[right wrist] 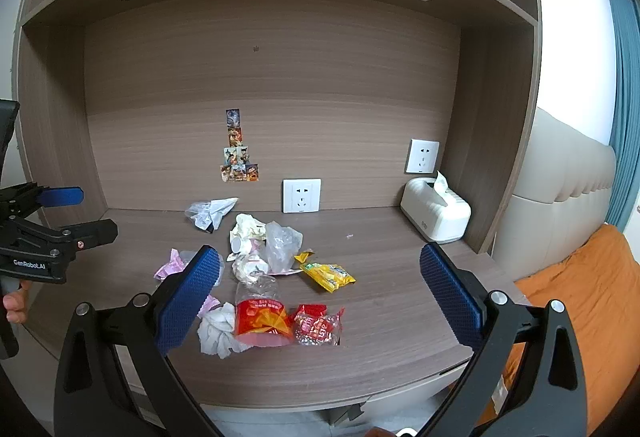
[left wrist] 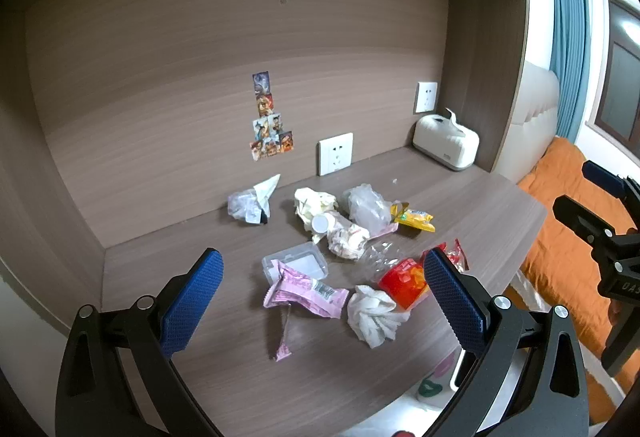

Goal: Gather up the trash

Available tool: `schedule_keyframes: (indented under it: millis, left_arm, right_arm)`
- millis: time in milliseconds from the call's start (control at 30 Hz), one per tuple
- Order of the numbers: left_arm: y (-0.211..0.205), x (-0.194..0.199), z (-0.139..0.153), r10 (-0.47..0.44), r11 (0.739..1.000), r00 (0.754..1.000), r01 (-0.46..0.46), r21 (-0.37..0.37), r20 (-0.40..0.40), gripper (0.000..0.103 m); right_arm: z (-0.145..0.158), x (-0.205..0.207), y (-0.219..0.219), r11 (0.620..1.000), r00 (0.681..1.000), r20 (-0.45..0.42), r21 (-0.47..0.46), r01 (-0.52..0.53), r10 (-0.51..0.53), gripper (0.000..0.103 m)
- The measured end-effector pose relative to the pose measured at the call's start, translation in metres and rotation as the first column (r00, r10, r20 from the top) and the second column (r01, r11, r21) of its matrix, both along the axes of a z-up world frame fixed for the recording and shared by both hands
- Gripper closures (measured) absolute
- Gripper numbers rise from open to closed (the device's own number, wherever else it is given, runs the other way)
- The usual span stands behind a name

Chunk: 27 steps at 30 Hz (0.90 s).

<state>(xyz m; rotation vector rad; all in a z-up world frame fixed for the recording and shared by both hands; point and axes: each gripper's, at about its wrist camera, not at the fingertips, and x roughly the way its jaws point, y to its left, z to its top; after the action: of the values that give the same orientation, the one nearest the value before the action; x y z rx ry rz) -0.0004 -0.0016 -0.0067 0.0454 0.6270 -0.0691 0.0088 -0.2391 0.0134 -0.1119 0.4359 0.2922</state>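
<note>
Hovering wide open and empty above the desk (right wrist: 400,301), the left gripper (left wrist: 322,289) and right gripper (right wrist: 320,285) face a tangled trash pile (right wrist: 260,277), where one careless pinch could drag neighbouring wrappers off the edge.

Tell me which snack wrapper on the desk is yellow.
The yellow wrapper lying alone right of the pile, toward the tissue box. The pink wrapper and the red packet are other colours.

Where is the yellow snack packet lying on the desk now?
In both views the yellow snack packet lies on the desk at the right edge of the trash pile, just right of the crumpled clear plastic bag and behind the red packet.
</note>
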Motion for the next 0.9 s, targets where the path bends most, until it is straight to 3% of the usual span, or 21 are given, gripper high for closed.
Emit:
schedule_keyframes:
  millis: [567, 900]
  left_arm:
    - [0.002, 0.007, -0.009, 0.017, 1.0, 1.0, -0.017, 0.007, -0.013, 0.004]
    - [0.017, 0.026, -0.039, 0.037, 0.998, 0.997, -0.039, -0.04, -0.07, 0.004]
  right_arm:
    - [-0.006, 0.0, 0.014, 0.998, 1.0, 0.013, -0.061, -0.028, 0.029, 0.003]
    - [-0.017, 0.013, 0.023, 0.997, 0.999, -0.03, -0.063, -0.043, 0.041, 0.003]
